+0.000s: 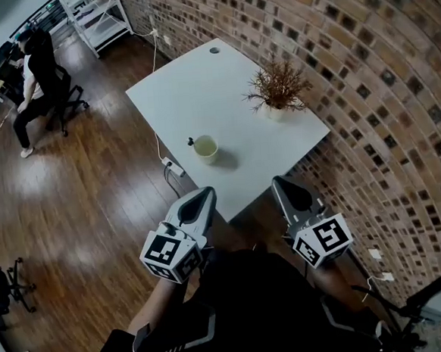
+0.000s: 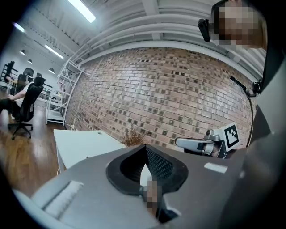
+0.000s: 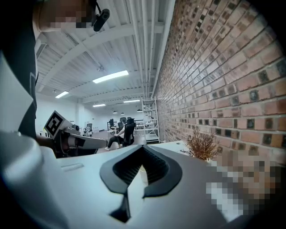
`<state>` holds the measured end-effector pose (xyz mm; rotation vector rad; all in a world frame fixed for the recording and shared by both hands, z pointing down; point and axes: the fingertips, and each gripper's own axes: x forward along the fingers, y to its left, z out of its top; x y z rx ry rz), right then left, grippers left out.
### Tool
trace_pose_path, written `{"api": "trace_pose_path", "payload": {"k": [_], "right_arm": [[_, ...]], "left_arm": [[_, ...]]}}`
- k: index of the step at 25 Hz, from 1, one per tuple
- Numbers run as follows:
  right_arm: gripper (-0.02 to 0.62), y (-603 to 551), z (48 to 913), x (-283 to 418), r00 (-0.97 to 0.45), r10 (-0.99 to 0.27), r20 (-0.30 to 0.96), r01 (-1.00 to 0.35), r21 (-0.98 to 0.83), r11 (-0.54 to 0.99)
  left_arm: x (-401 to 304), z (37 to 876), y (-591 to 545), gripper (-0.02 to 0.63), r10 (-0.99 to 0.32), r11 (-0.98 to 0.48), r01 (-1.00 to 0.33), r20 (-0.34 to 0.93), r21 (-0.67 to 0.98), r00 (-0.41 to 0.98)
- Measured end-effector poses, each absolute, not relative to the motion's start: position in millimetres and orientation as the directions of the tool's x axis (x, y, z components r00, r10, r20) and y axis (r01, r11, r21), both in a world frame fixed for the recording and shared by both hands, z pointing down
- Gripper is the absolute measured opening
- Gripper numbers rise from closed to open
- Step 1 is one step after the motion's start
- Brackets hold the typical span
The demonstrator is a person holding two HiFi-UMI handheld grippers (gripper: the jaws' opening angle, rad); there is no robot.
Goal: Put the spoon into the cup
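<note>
a white table stands against a brick wall on a dark wood floor. both hands are held low at the near edge of the table, side by side, and point at it almost level. the left gripper has its jaws pressed together on nothing, and the right gripper is likewise closed and empty. the cup sits on the table just ahead of the left gripper and well left of the right one. a small dark thing by its rim may be the spoon, too small to tell. a potted plant stands beyond the right gripper.
</note>
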<state>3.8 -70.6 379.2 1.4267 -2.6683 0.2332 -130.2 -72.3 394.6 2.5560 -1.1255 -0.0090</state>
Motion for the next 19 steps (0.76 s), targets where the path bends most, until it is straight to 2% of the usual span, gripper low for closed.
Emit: {"api": "trace_pose_path", "payload": {"k": [7,19], "right_arm": [[0.006,-77,376,12,-0.561,-0.812,0.162,-0.827,-0.064,0.559],[0.006,-81,371,25,-0.581,-0.804,0.127,-0.814,-0.083,0.575]], "left_arm": [[-135,388,-77,0.002,-0.789,-0.55,-0.793,0.15,0.262,0.596],[-123,383,-79,0.002,-0.794,-0.543,-0.792,0.138,0.279,0.592]]}}
